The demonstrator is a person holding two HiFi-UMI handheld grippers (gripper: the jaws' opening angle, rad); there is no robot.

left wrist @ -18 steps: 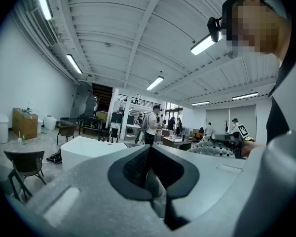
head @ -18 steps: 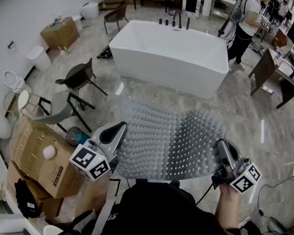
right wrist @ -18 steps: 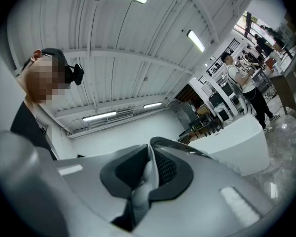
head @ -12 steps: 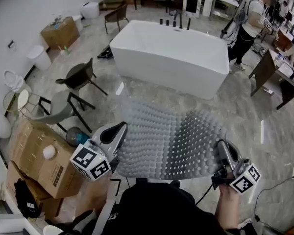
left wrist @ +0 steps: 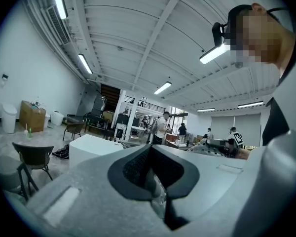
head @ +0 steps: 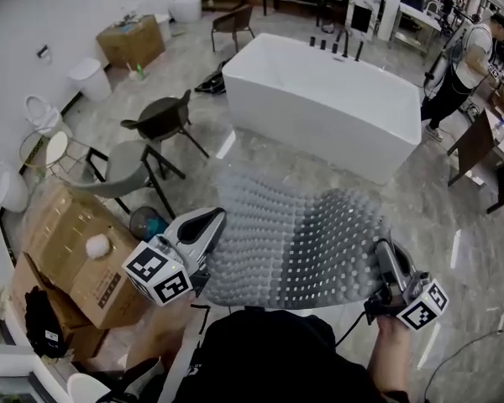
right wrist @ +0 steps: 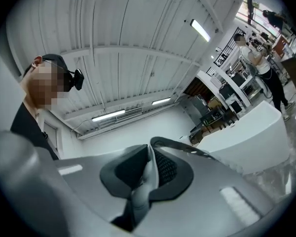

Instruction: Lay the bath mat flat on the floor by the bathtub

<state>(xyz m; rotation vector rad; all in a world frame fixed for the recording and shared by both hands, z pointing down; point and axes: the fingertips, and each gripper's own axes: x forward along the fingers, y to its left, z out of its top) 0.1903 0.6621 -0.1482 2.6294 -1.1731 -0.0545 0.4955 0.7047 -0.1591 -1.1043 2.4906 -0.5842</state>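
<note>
A clear, bumpy bath mat hangs spread between my two grippers, above the marble floor in front of the white bathtub. My left gripper is shut on the mat's left edge. My right gripper is shut on its right edge. In the left gripper view a thin fold of mat is pinched between the dark pads. A grey fold of mat is clamped between the jaws in the right gripper view. Both gripper cameras tilt up at the ceiling.
Two dark chairs stand left of the mat. Cardboard boxes sit at the lower left. A person stands beyond the tub at the right, near a table. Small stools and bins line the left wall.
The head view has shifted, so the tub and chairs sit further right and lower in the picture. The grippers keep their hold on the mat, almost unmoved.
</note>
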